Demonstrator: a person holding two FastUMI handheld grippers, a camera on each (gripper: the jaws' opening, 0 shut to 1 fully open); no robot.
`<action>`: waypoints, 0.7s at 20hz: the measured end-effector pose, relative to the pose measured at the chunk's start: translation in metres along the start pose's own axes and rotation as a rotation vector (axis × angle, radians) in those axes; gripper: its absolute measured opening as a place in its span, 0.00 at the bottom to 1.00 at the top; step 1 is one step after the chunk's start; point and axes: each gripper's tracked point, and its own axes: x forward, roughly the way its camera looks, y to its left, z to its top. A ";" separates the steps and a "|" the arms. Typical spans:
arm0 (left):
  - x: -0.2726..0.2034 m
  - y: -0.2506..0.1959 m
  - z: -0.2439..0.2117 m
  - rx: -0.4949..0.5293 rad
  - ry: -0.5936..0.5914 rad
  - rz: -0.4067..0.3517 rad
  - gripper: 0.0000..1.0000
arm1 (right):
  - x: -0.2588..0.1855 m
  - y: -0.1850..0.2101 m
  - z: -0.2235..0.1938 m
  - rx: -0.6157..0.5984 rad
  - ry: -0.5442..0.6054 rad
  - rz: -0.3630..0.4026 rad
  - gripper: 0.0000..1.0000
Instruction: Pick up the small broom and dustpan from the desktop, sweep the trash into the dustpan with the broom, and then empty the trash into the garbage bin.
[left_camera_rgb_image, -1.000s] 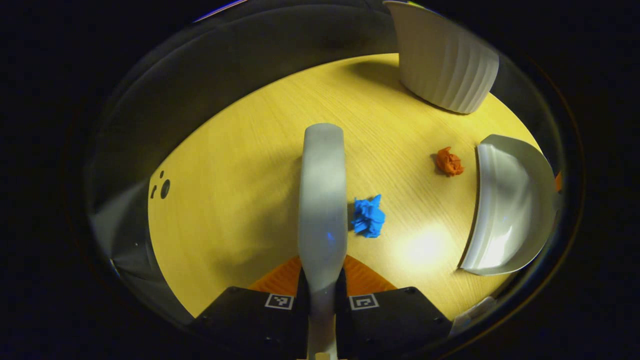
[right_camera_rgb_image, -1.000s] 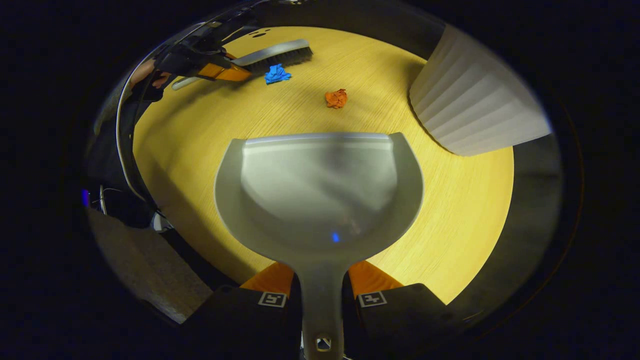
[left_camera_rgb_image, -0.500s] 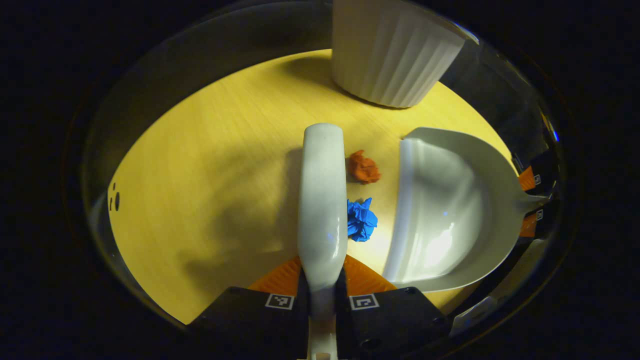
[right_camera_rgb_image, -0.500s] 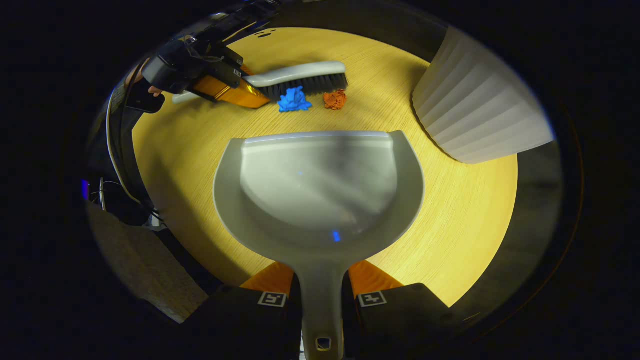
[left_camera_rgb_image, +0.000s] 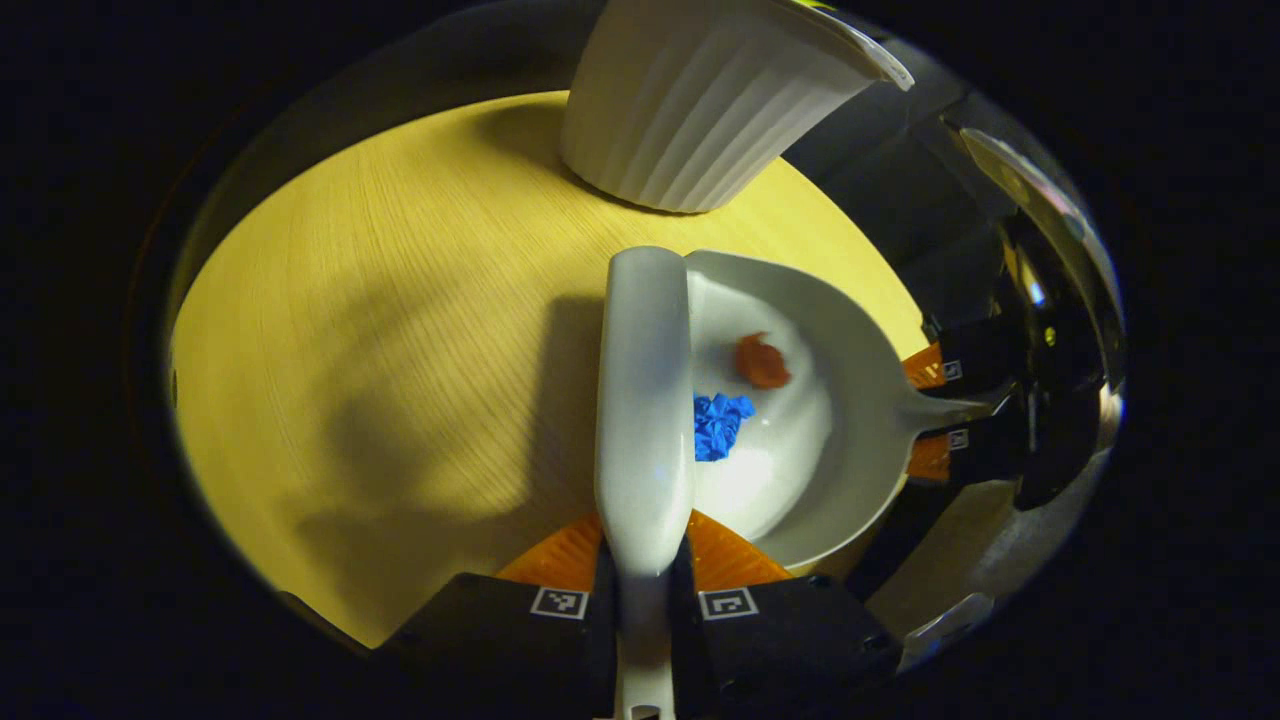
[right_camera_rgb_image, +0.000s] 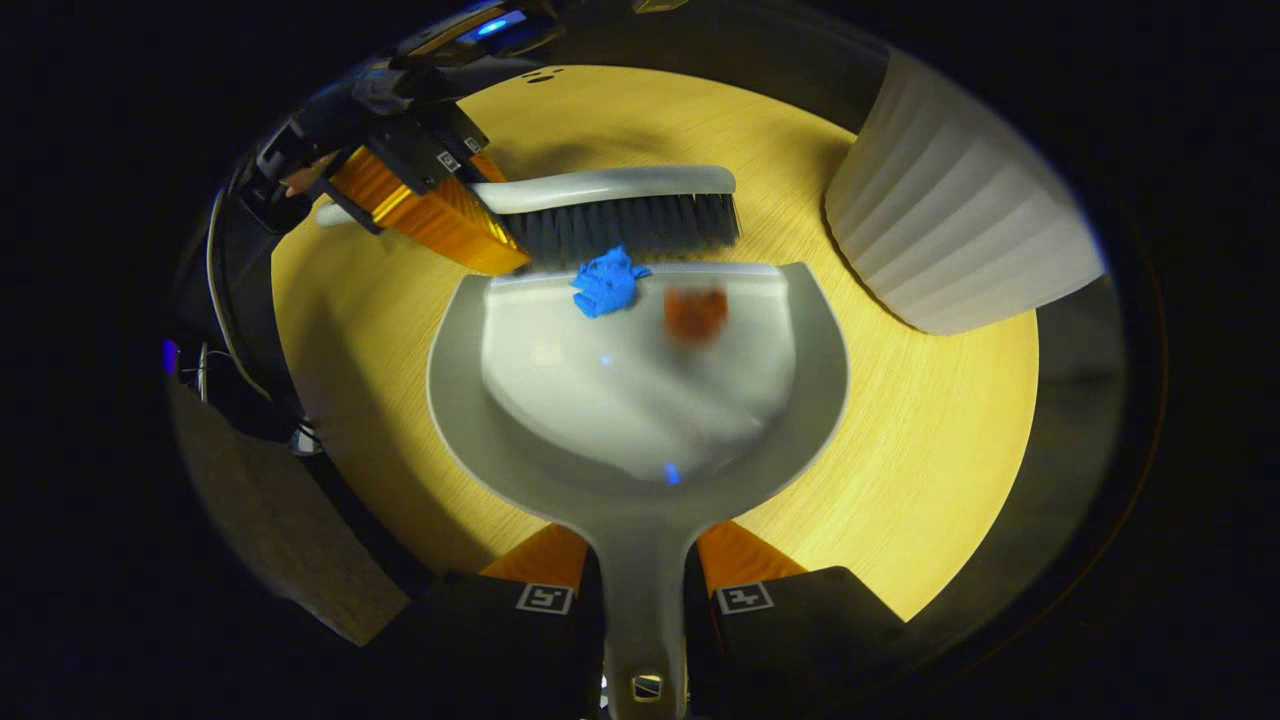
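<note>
L gripper (left_camera_rgb_image: 645, 590) is clamping the broom (left_camera_rgb_image: 645, 390) by its handle, both fingers pressing on it; the broom's long axis is running straight out along the fingers. In the right gripper view the same gripper (right_camera_rgb_image: 430, 190) is coming in from upper left, bristles pointing down and standing right at the dustpan's front lip.

Trash: the blue wad (right_camera_rgb_image: 606, 284) is lying just inside the lip, touching or nearly touching the bristles. The orange wad (right_camera_rgb_image: 696, 312) is sitting a little deeper in the pan, blurred, so likely rolling. Both are showing inside the pan in the left gripper view too, blue (left_camera_rgb_image: 720, 425) beside the broom back, orange (left_camera_rgb_image: 762, 362) nearer the pan's middle.

R gripper (right_camera_rgb_image: 645, 600) is gripping the dustpan (right_camera_rgb_image: 640, 400) by its handle, fingers closed on both sides. Pan is lying flat on the desk (right_camera_rgb_image: 950, 450), mouth facing away from R gripper, toward the broom.

Bin (right_camera_rgb_image: 950, 230): white, ribbed, standing to the fwd-right of the pan, near its right front corner, not touching. R gripper is the nearer one to it.

Judgement: sweeping looks about done; emptying not yet done. Key relation for the next move: bin is lying fwd-right of the pan mouth, so the pan needs lifting level, mouth slightly up, then swinging right over the rim. Risk: blue wad is close to the lip and could slip out on a fwd tilt.
</note>
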 end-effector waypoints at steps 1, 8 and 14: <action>-0.005 0.000 -0.003 -0.003 -0.007 -0.001 0.26 | 0.002 0.000 0.000 0.008 -0.012 -0.001 0.38; -0.056 0.020 -0.023 -0.075 -0.149 0.143 0.26 | -0.011 0.012 -0.003 0.080 -0.093 -0.036 0.40; -0.091 0.069 -0.070 -0.166 -0.203 0.297 0.26 | -0.067 0.022 0.002 0.232 -0.107 -0.051 0.37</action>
